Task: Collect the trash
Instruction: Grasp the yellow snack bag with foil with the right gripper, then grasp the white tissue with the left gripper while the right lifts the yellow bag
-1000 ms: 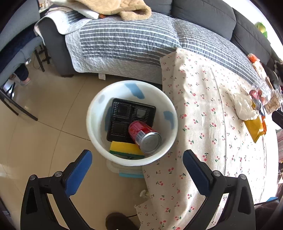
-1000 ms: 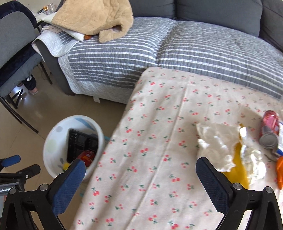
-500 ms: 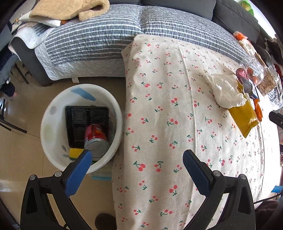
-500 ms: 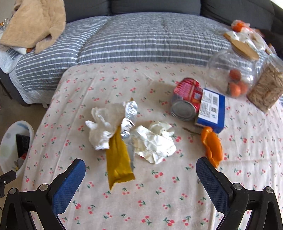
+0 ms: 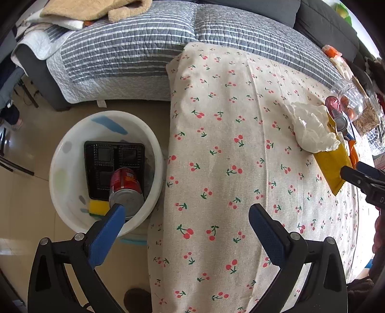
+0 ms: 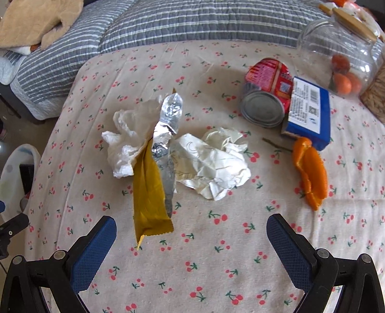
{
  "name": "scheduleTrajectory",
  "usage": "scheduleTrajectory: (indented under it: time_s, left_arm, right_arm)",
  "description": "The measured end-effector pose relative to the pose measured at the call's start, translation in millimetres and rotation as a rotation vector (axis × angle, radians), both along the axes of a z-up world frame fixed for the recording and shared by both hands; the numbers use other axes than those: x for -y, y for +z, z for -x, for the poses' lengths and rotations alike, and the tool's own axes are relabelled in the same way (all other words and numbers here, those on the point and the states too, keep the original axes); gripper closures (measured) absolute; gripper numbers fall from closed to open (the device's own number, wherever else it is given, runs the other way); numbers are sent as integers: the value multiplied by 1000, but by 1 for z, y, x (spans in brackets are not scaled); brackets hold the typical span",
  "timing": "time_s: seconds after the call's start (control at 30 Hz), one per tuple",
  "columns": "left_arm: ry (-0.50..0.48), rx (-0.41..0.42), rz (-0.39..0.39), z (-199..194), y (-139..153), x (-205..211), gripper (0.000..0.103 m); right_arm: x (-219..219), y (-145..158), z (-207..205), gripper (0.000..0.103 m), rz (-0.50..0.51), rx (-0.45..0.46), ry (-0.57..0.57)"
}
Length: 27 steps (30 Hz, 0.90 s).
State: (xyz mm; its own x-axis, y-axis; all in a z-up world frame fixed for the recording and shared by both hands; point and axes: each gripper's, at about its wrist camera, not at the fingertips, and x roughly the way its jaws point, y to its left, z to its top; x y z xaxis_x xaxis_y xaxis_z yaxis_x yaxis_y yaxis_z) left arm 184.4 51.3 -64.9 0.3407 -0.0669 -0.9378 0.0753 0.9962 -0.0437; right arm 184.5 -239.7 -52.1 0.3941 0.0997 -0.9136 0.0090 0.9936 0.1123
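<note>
A white bin (image 5: 72, 154) on the floor left of the table holds a black tray (image 5: 105, 163), a red can (image 5: 125, 190) and a yellow sponge (image 5: 97, 207). My left gripper (image 5: 187, 231) is open and empty above the table's left edge. My right gripper (image 6: 191, 243) is open and empty over the cherry-print cloth (image 6: 216, 252), just short of a yellow wrapper (image 6: 149, 192). Beyond it lie foil (image 6: 168, 120), a white tissue (image 6: 125, 144), crumpled paper (image 6: 214, 163), orange peel (image 6: 311, 173), a red can (image 6: 267, 96) and a blue box (image 6: 308, 110).
A glass jar (image 6: 336, 53) with oranges lies at the table's far right. A sofa with a grey striped quilt (image 5: 134, 48) runs along the far side, with a tan blanket (image 6: 36, 21) on it. The right gripper shows at the left wrist view's right edge (image 5: 363, 180).
The left gripper has shifted slightly, keeping bin and table edge in view. The right gripper has moved closer to the trash pile, which now looks larger and nearer.
</note>
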Motion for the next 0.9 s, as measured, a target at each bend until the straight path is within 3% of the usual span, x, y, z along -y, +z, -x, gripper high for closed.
scheduleTrajectory:
  time_s: [0.13,0.33,0.4,0.57,0.73,0.9]
  left_arm:
    - [10,-4,8,1,0,-10,0]
    - [19,-8,19,3,1,-19,0]
    - [17,-6,22,3,2,-20,0]
    - [-3,-8,25,1,2,-10,0]
    - [-33,-8,28,-1,2,9,0]
    - [-74,-4,16,1,1,30,0]
  right_arm:
    - [-23,-8,-9,12,38,-2,49]
    - [-44,-24,-16,53,-32,-51,79]
    - [-44,-26,-17,72,-30,-56,72]
    - [-36,-11,-9,94,-62,-23,83]
    - [-20,3,13,95,-148,-35,120]
    - [20,-5,37,94,-238,-103,71]
